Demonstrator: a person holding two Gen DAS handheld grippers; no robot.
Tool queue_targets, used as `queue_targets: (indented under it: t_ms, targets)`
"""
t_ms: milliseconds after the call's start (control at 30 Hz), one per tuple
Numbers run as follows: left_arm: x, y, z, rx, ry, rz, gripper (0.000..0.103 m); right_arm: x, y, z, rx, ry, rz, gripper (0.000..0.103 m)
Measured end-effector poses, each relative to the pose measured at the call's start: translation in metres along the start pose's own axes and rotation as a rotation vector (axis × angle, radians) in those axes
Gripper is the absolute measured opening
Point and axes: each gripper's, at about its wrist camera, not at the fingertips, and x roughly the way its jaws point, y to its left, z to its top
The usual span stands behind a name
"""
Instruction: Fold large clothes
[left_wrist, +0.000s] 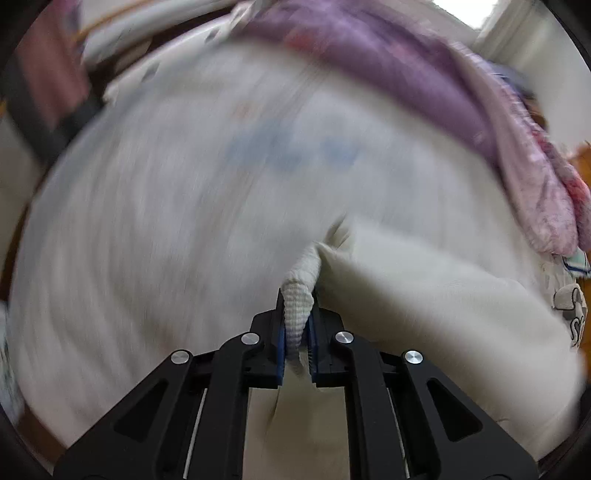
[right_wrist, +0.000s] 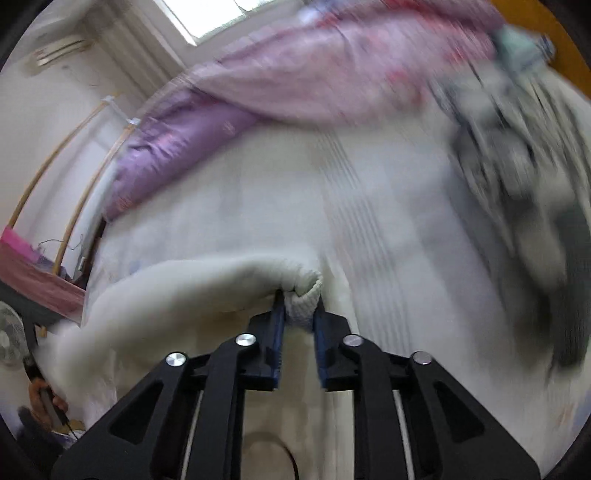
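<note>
We hold a cream garment (left_wrist: 424, 295) over the bed (left_wrist: 166, 221): L gripper (left_wrist: 297, 332) clamps its ribbed cuff (left_wrist: 297, 306). R gripper (right_wrist: 299, 321) pinches another ribbed edge (right_wrist: 304, 299); cloth sags between, w/ purple quilt (right_wrist: 177, 144) behind.

Bed (right_wrist: 369, 192) with pale sheet fills both wrist views, heavily motion-blurred. Purple quilt (right_wrist: 177, 144) and pink floral quilt (right_wrist: 332, 74) heaped along bed's far edge. White wall (right_wrist: 44, 122) behind; window (right_wrist: 221, 14) bright with daylight near top; air conditioner (right_wrist: 59, 50) high on wall. Curved bamboo poles (right_wrist: 85, 177) lean at bed's left edge. Electric fan (right_wrist: 9, 339) at lower left. Orange wooden surface (right_wrist: 554, 33) at top right.
</note>
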Motion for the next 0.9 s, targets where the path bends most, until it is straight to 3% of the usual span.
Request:
queue_targets:
  t_ms: [100, 133, 167, 233, 267, 367, 400, 467, 667, 767, 900]
  targets:
    - [0.022, 0.024, -0.049, -0.093, 0.146, 0.008, 0.018, 0.016, -0.032, -0.041, 0.151, 0.14, -0.05, 0.024]
    - [0.022, 0.031, -0.061, -0.131, 0.158, 0.012, 0.021, 0.016, -0.042, -0.052, 0.195, 0.155, -0.074, 0.024]
    - [0.02, 0.037, -0.07, -0.162, 0.158, -0.002, 0.025, 0.013, -0.049, -0.061, 0.243, 0.153, -0.071, 0.026]
    - [0.01, 0.049, -0.086, -0.223, 0.14, -0.027, 0.043, 0.0, -0.065, -0.081, 0.381, 0.126, -0.029, 0.045]
    - [0.006, 0.054, -0.091, -0.25, 0.123, -0.037, 0.054, -0.005, -0.069, -0.086, 0.427, 0.112, -0.012, 0.06]
    - [-0.005, 0.061, -0.095, -0.324, 0.079, -0.134, 0.055, -0.017, -0.073, -0.092, 0.518, 0.063, 0.104, 0.062]
    - [-0.006, 0.059, -0.093, -0.344, 0.065, -0.156, 0.06, -0.016, -0.071, -0.09, 0.529, 0.058, 0.131, 0.064]
    - [0.0, 0.052, -0.088, -0.355, 0.069, -0.169, 0.062, -0.007, -0.068, -0.087, 0.548, 0.063, 0.157, 0.065]
    - [0.048, 0.029, -0.071, -0.375, 0.126, -0.196, 0.063, 0.061, -0.075, -0.068, 0.662, 0.122, 0.179, 0.064]
    - [0.056, 0.024, -0.067, -0.397, 0.144, -0.206, 0.061, 0.073, -0.07, -0.059, 0.64, 0.097, 0.147, 0.025]
    - [0.031, 0.044, -0.083, -0.491, 0.109, -0.343, 0.064, 0.069, -0.048, -0.05, 0.538, 0.105, 0.127, 0.023]
